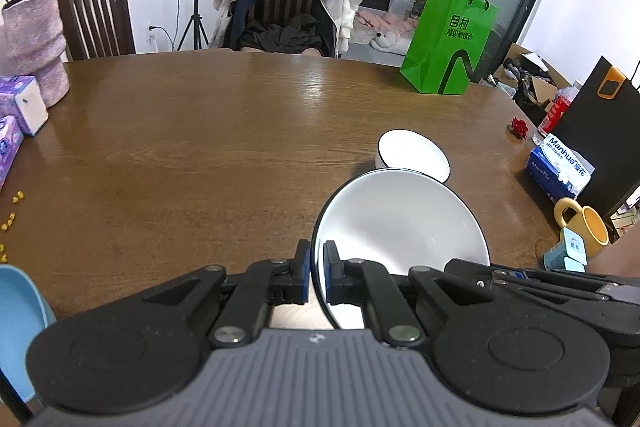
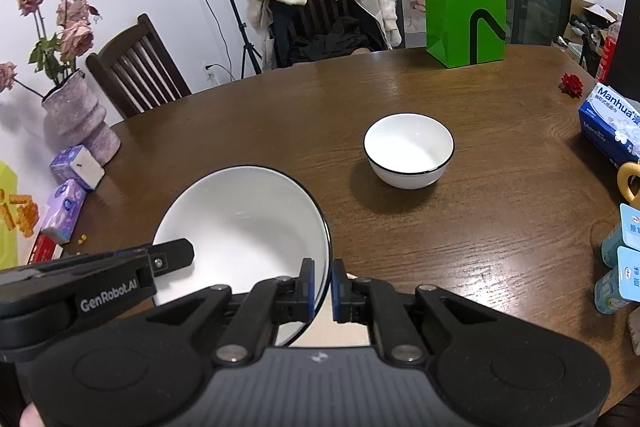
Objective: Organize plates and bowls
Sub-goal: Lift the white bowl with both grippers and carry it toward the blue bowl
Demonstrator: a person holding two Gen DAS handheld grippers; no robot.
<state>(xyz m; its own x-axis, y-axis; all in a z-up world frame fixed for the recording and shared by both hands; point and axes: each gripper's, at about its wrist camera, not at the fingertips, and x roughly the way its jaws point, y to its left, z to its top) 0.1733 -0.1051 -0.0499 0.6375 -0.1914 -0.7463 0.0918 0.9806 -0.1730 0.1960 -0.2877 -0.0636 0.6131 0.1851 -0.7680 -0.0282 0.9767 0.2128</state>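
A large white bowl (image 1: 400,223) with a thin black rim hangs above the wooden table (image 1: 208,155), held from both sides. My left gripper (image 1: 318,267) is shut on its left rim. My right gripper (image 2: 322,283) is shut on the right rim of the same large bowl (image 2: 244,235). In the right wrist view a left fingertip (image 2: 172,255) shows inside the bowl's far wall. A smaller white bowl (image 2: 408,151) with the same black rim stands upright on the table beyond, and the left wrist view shows this small bowl (image 1: 412,157) just behind the large one.
A light blue dish (image 1: 16,323) pokes in at the lower left. A green paper bag (image 2: 466,7) stands at the far edge. A tissue box (image 2: 608,127), yellow mug (image 1: 584,227) and small cartons (image 2: 620,267) crowd the right side. A vase (image 2: 80,123) and purple packs (image 2: 76,167) sit left.
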